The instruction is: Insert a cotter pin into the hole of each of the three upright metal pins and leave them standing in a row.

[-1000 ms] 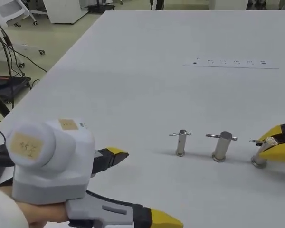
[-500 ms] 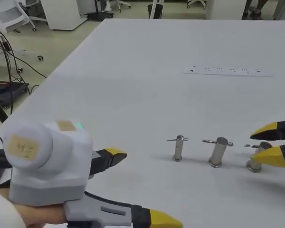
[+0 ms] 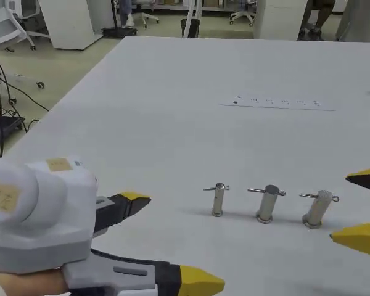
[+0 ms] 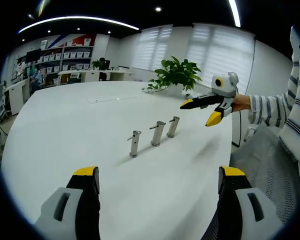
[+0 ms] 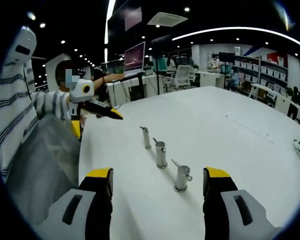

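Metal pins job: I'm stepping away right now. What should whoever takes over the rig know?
Left tool: open, empty, over the table left of the row.
Right tool: open, empty, just right of the row, touching nothing.
Left pin, middle pin and right pin stand upright in a row, a cotter pin through each top.
Done: all three insertions, by the look of it.
Left: probably nothing; back off without knocking the row.

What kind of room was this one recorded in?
Probably an open-plan office or lab: a large white table, a swivel chair and monitor at desks, and shelves of boxes along the wall.
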Demonstrator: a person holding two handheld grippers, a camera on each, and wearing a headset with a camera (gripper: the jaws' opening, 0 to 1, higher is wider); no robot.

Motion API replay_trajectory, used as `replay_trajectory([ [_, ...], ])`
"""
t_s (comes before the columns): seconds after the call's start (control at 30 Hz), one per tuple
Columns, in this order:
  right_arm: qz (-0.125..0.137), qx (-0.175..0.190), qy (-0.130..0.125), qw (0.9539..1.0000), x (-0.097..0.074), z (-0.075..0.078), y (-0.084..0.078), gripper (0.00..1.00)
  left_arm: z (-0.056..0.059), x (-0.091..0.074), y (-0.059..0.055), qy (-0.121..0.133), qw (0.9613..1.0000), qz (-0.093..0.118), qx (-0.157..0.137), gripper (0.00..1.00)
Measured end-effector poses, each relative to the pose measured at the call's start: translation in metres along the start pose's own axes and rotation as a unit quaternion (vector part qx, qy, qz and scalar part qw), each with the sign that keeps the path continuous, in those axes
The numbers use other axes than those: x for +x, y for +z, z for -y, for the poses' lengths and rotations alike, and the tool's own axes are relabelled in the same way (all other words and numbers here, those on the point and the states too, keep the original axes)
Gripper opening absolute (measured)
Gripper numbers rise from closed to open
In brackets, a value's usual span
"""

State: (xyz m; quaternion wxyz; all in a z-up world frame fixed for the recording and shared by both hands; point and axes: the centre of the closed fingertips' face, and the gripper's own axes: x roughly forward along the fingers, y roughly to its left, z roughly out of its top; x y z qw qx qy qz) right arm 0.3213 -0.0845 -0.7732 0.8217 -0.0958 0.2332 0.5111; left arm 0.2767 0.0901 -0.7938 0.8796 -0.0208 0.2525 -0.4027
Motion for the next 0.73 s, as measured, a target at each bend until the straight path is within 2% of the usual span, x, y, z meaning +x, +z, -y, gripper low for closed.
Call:
replay_trajectory([
  [0.2,0.007,0.040,-0.020,0.9990,-0.010,-0.013,-0.006,0.87,0.000,0.000,-0.001,-0.001,1.0000,0.000,-0.005,0.99],
  [0.4,-0.005,0.076,-0.032,0.9966,-0.012,-0.022,-0.022,0.97,-0.001,-0.001,-0.003,0.001,1.0000,-0.002,-0.009,0.99],
  [0.53,-0.033,0.101,-0.038,0.9936,-0.012,-0.025,-0.040,1.00,0.001,-0.002,-0.007,-0.001,0.9999,-0.005,-0.013,0.99],
  [0.73,-0.030,0.128,-0.051,0.9900,-0.014,-0.025,-0.043,1.00,0.003,-0.004,-0.013,-0.001,0.9998,-0.012,-0.017,0.99],
])
